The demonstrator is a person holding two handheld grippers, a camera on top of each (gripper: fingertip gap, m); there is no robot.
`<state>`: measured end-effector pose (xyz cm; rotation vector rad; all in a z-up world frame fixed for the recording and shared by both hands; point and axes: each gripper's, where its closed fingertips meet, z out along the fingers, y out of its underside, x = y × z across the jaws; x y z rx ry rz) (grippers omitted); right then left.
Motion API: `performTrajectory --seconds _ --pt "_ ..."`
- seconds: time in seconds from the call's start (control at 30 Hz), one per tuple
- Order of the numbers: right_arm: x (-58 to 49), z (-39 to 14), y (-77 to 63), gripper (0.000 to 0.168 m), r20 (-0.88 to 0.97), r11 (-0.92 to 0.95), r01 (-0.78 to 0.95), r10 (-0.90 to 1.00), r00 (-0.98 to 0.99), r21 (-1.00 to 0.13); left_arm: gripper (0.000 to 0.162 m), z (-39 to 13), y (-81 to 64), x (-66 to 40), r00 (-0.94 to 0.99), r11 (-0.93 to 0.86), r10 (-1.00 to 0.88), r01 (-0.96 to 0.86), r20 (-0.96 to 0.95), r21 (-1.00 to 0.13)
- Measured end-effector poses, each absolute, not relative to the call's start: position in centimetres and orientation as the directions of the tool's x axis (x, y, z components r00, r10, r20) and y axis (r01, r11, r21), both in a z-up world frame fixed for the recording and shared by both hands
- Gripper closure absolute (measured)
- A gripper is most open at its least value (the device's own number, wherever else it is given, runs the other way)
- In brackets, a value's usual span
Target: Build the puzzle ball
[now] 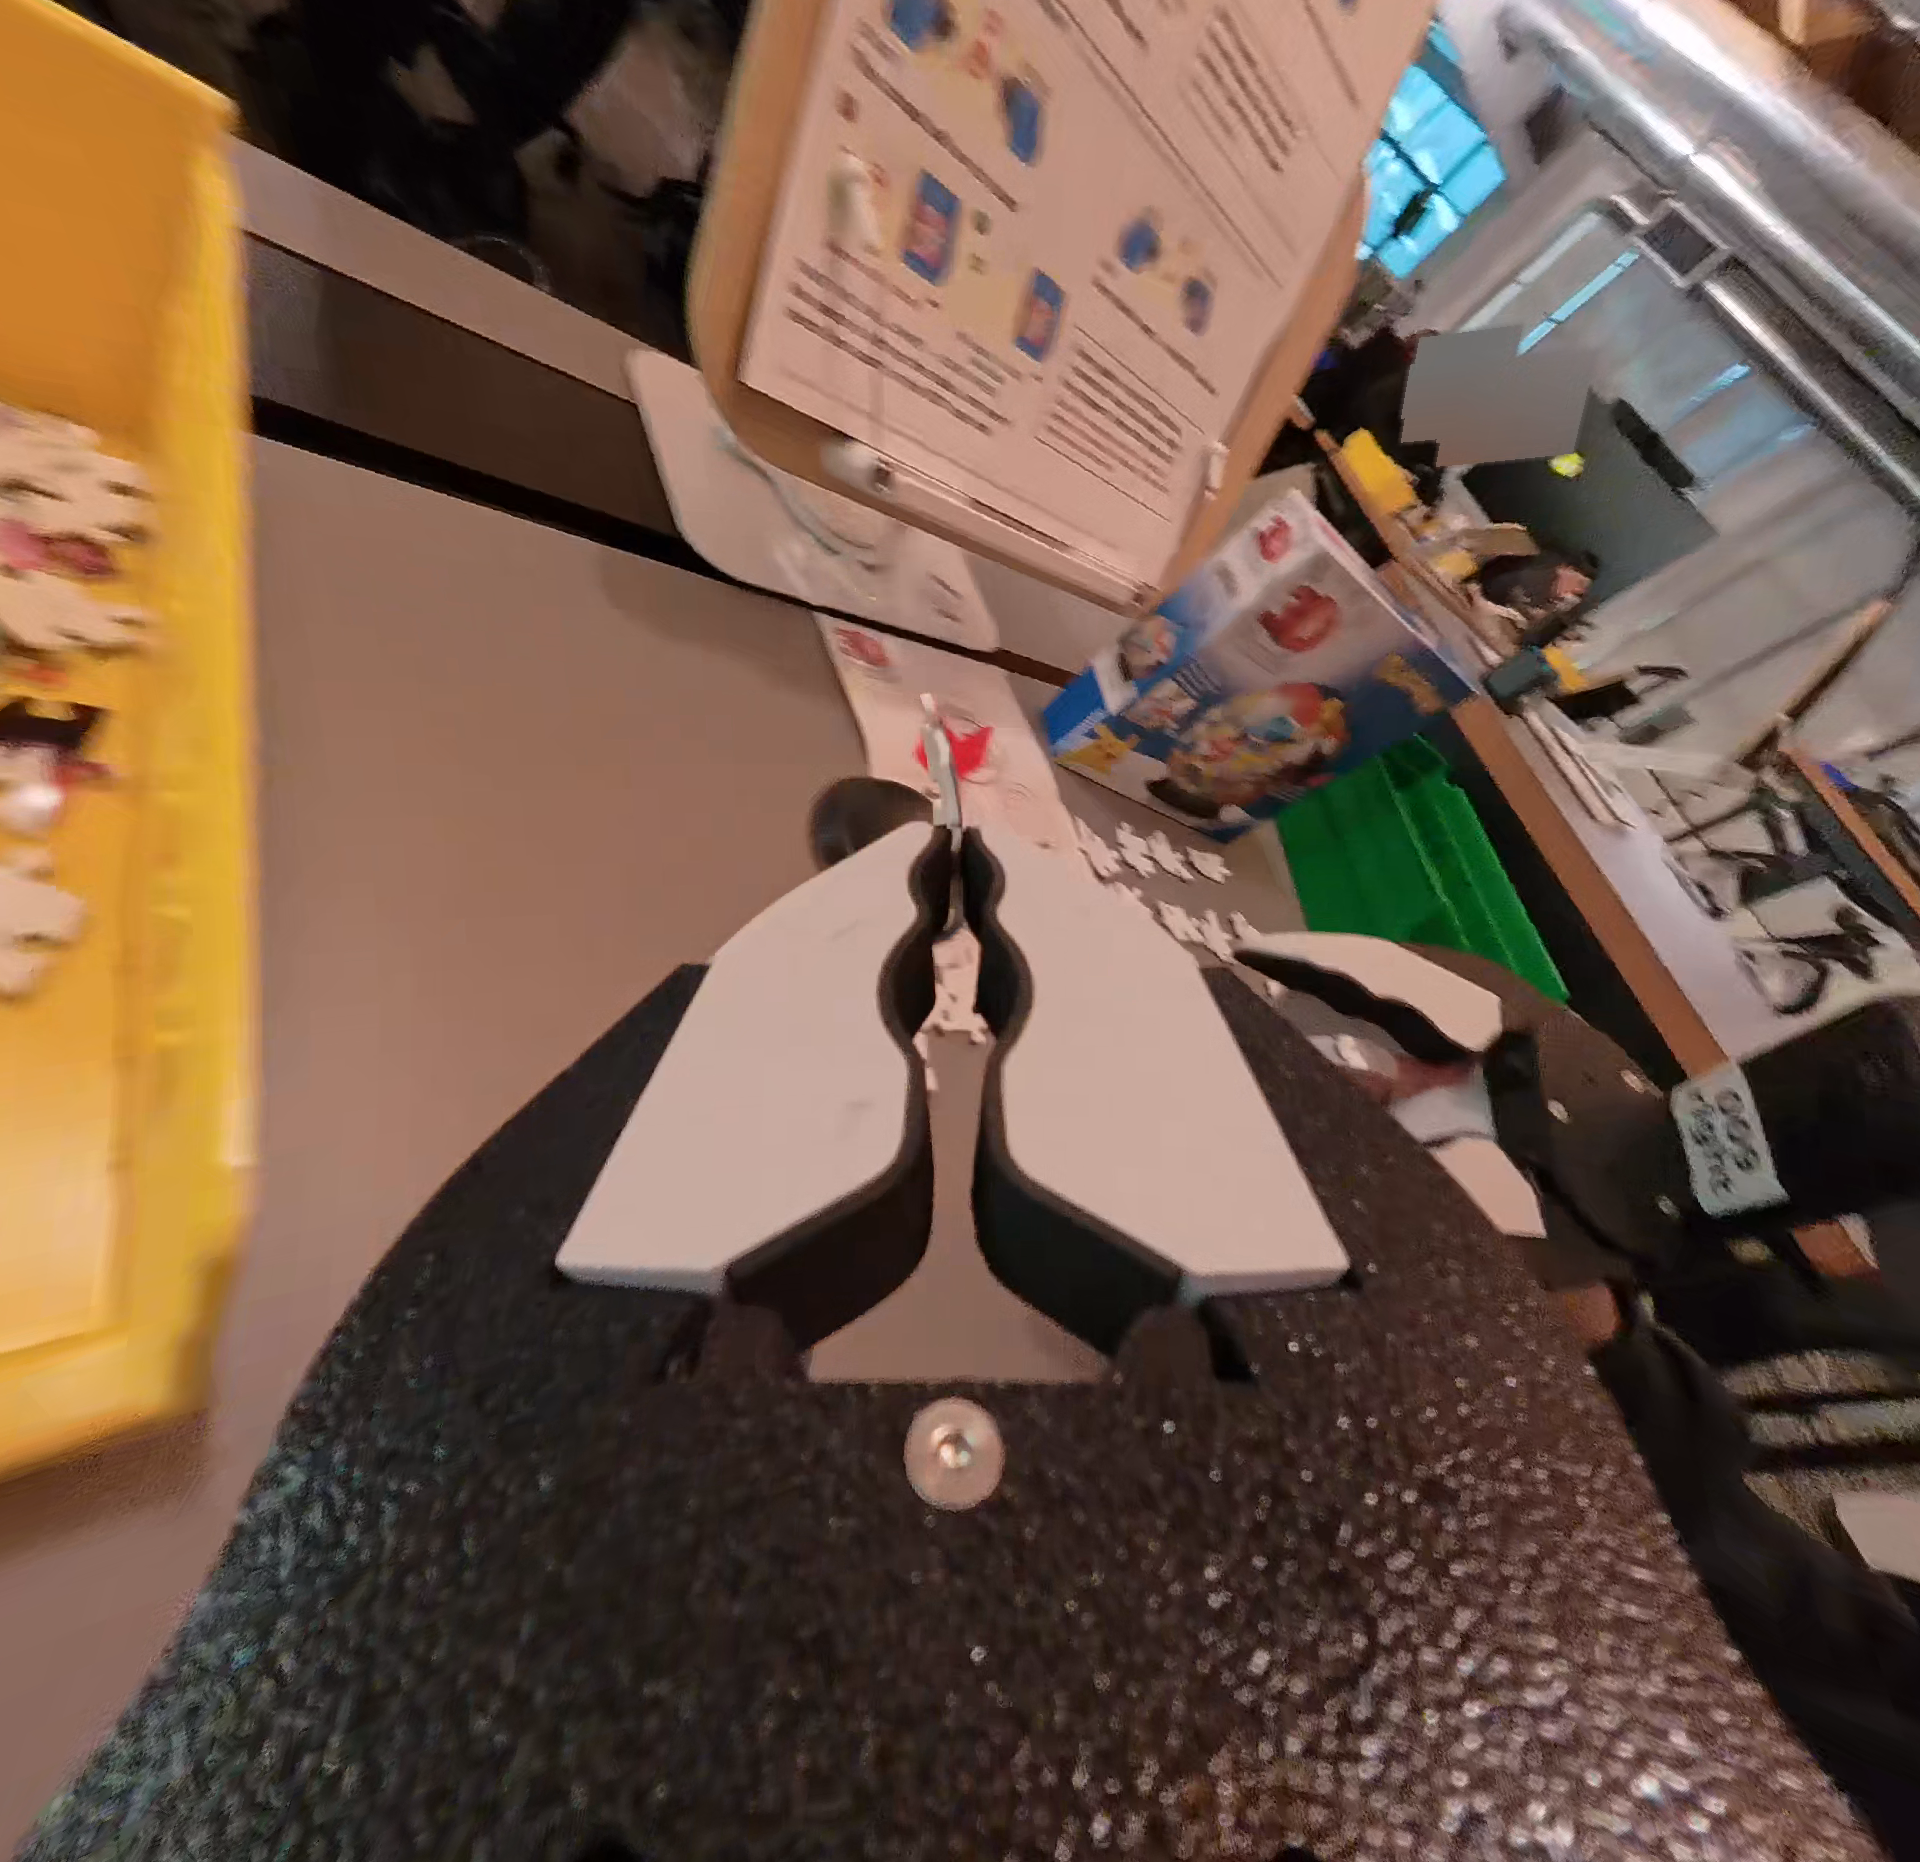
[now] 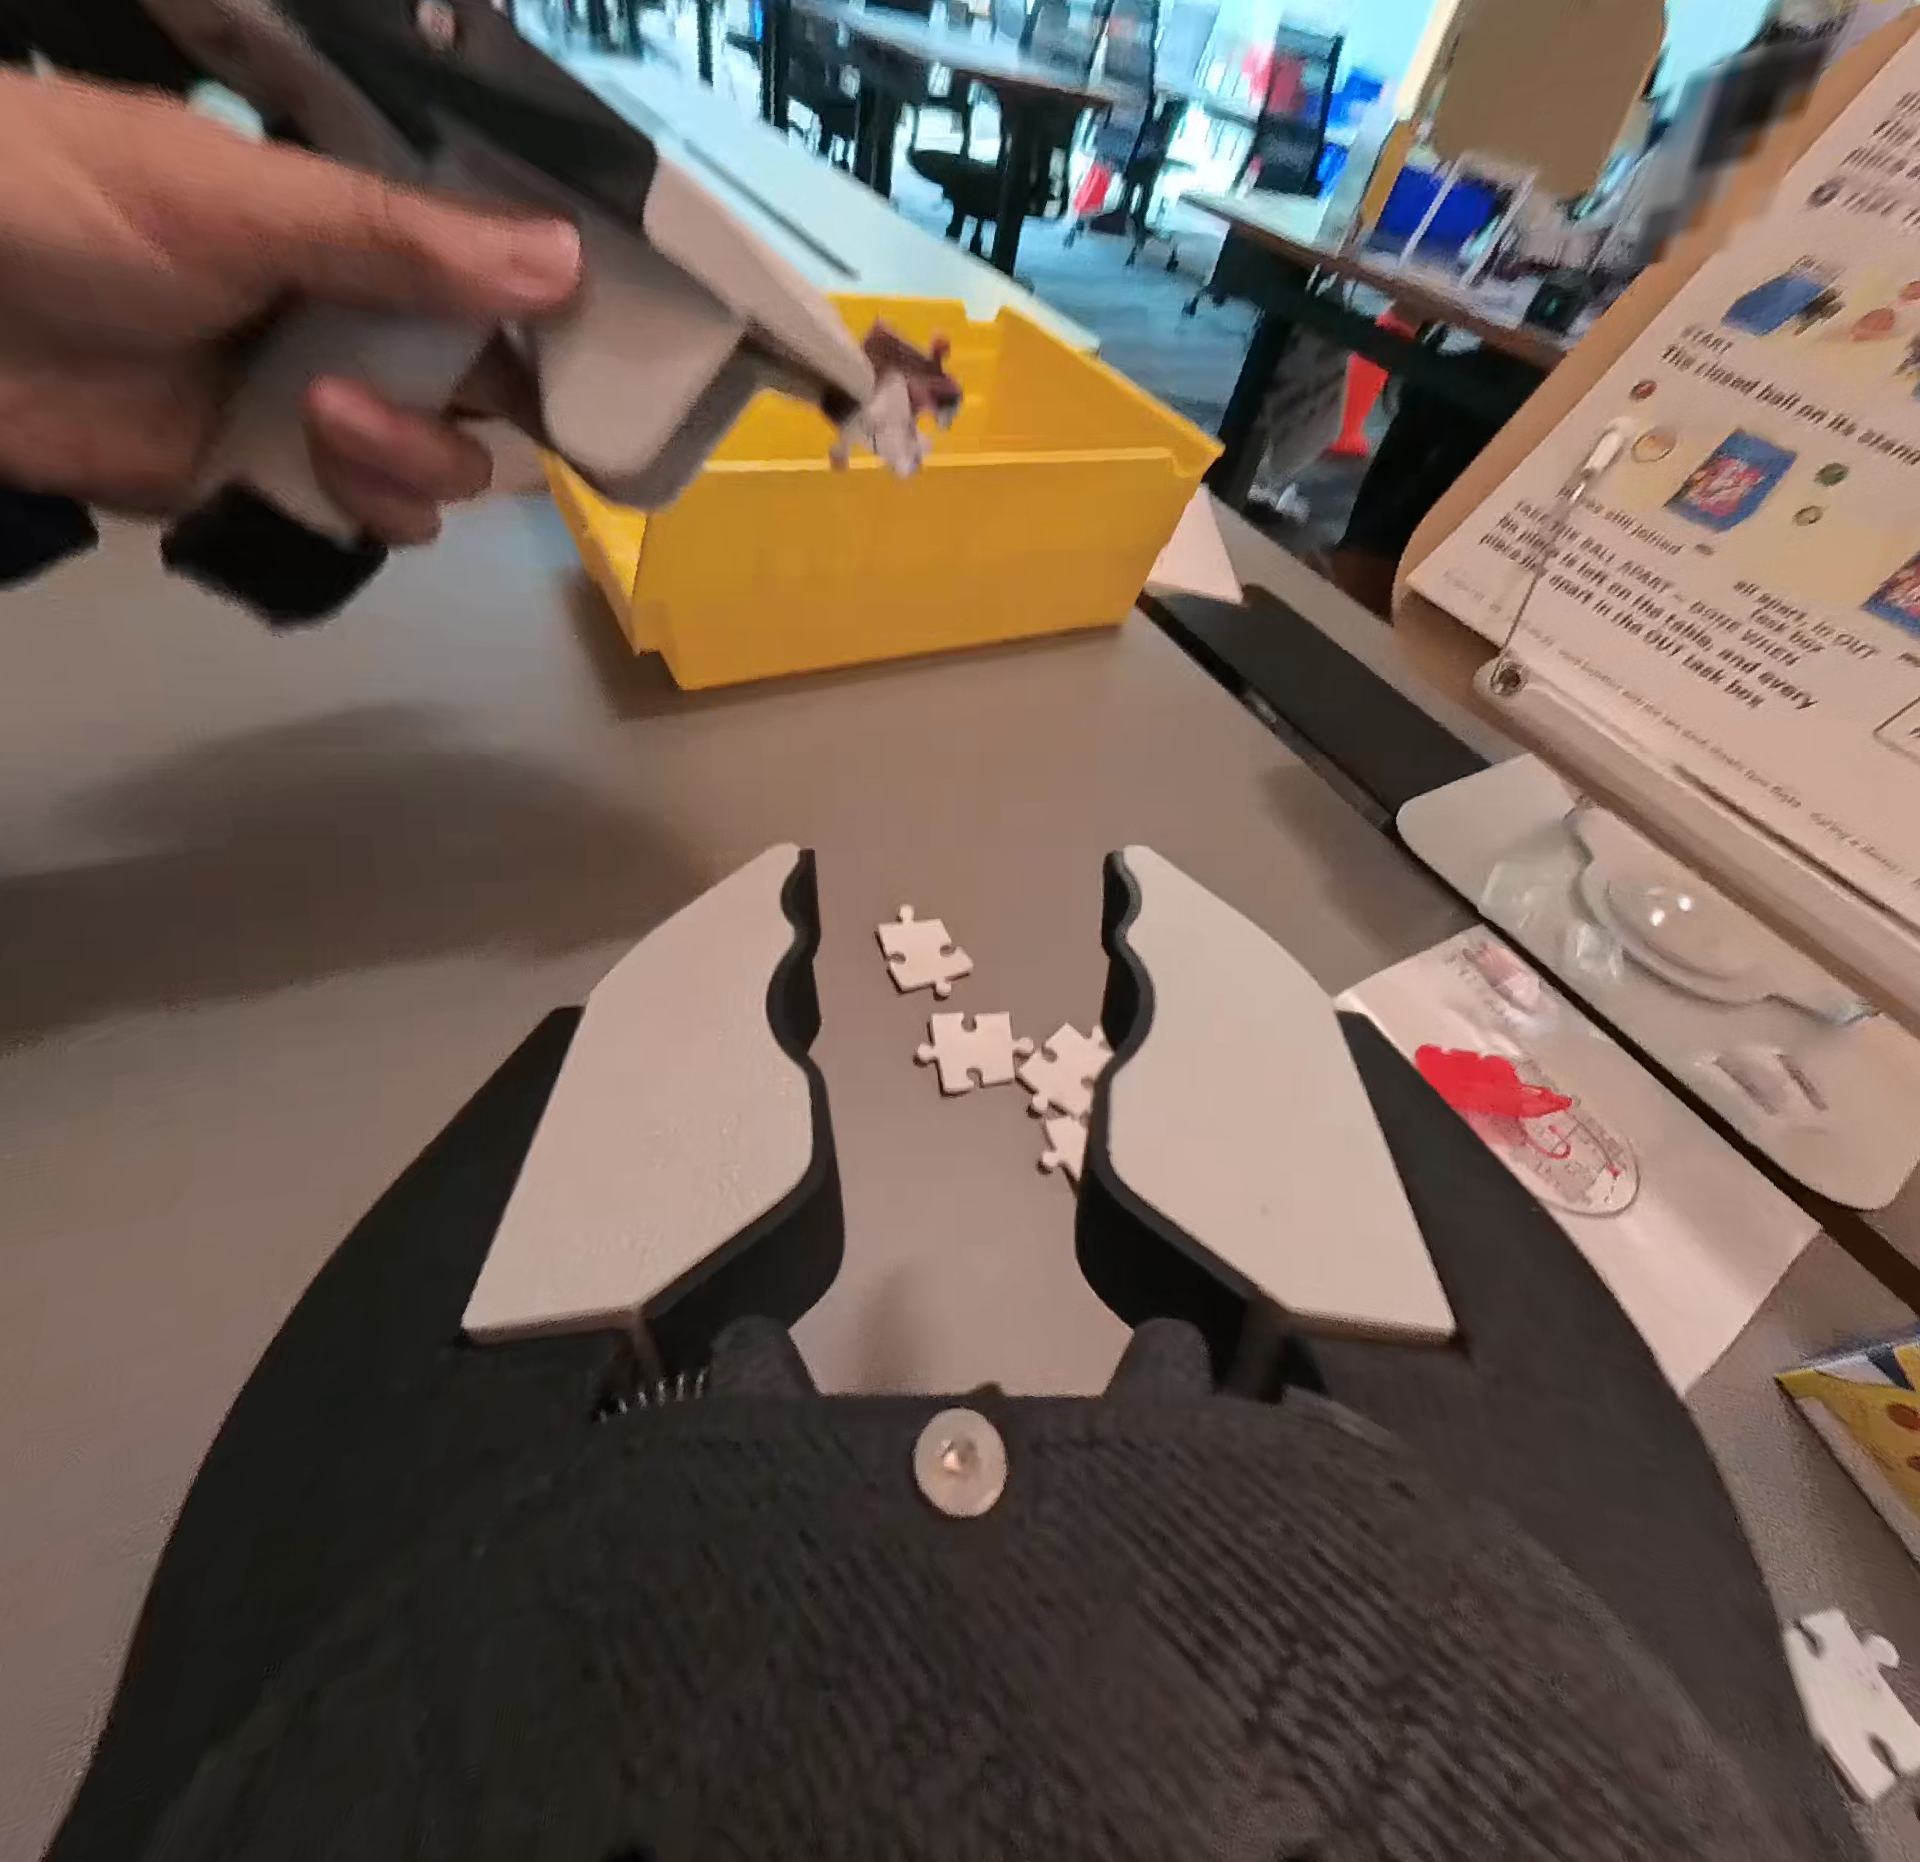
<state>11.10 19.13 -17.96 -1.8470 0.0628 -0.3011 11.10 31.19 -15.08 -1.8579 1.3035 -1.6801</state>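
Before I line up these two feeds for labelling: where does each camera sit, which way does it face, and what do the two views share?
Left wrist view: sits on the left gripper, looking along its fingers, shut on a puzzle piece, toward the instruction board and puzzle box; the right gripper shows at right.
Right wrist view: sits on the open right gripper, looking over loose white pieces toward the yellow bin; the hand and left gripper show upper left.
Shared: table, bin, board, red-marked sheet.
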Motion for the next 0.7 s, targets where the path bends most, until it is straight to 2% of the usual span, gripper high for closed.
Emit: performTrajectory --seconds 0.07,0.13,0.2,0.27,0.3,0.33,0.4,0.47,0.6,0.7 --pt "10.4 -17.2 19.2 0.118 0.185 -0.247 0.137 -0.18 0.966 -0.959 0.161 -14.9 27.9 10.7 -0.225 -0.463 -0.78 -0.418 0.583 -0.781" --pt "9.7 -15.9 18.8 0.119 0.049 -0.171 0.022 -0.155 0.987 -0.985 0.161 -14.6 24.7 10.3 -0.386 -0.316 -0.801 -0.375 0.457 -0.871" --pt "8.8 -14.1 18.0 0.12 -0.135 -0.079 -0.141 -0.073 0.988 -0.987 0.161 -14.0 21.7 9.4 -0.546 -0.149 -0.793 -0.257 0.27 -0.955" --pt "8.0 -12.8 16.8 0.115 -0.266 -0.035 -0.266 0.023 0.964 -0.963 0.161 -13.4 18.7 7.4 -0.694 0.067 -0.72 -0.048 -0.015 -0.997" --pt "7.2 -12.1 16.2 0.112 -0.325 -0.022 -0.325 0.098 0.94 -0.946 0.161 -13.2 17.8 6.6 -0.696 0.206 -0.682 0.114 -0.226 -0.972" --pt "6.4 -11.6 15.6 0.112 -0.386 -0.026 -0.387 0.176 0.906 -0.921 0.161 -12.8 17.2 6.0 -0.627 0.344 -0.639 0.285 -0.445 -0.895" --pt "5.6 -11.0 14.2 0.113 -0.481 -0.054 -0.486 0.278 0.831 -0.872 0.161 -12.1 16.1 5.3 -0.453 0.542 -0.513 0.488 -0.729 -0.684" --pt "5.4 -10.6 12.9 0.118 -0.525 -0.059 -0.539 0.342 0.78 -0.84 0.161 -12.2 14.9 4.9 -0.435 0.615 -0.409 0.519 -0.803 -0.594" --pt "5.1 -10.4 11.4 0.125 -0.607 -0.112 -0.63 0.439 0.662 -0.768 0.161 -11.3 12.9 3.5 -0.335 0.642 -0.273 0.635 -0.902 -0.43" --pt "4.1 -10.1 10.9 0.144 -0.639 -0.188 -0.656 0.524 0.563 -0.731 0.161 -11.6 11.9 3.0 -0.259 0.683 -0.138 0.674 -0.956 -0.281"
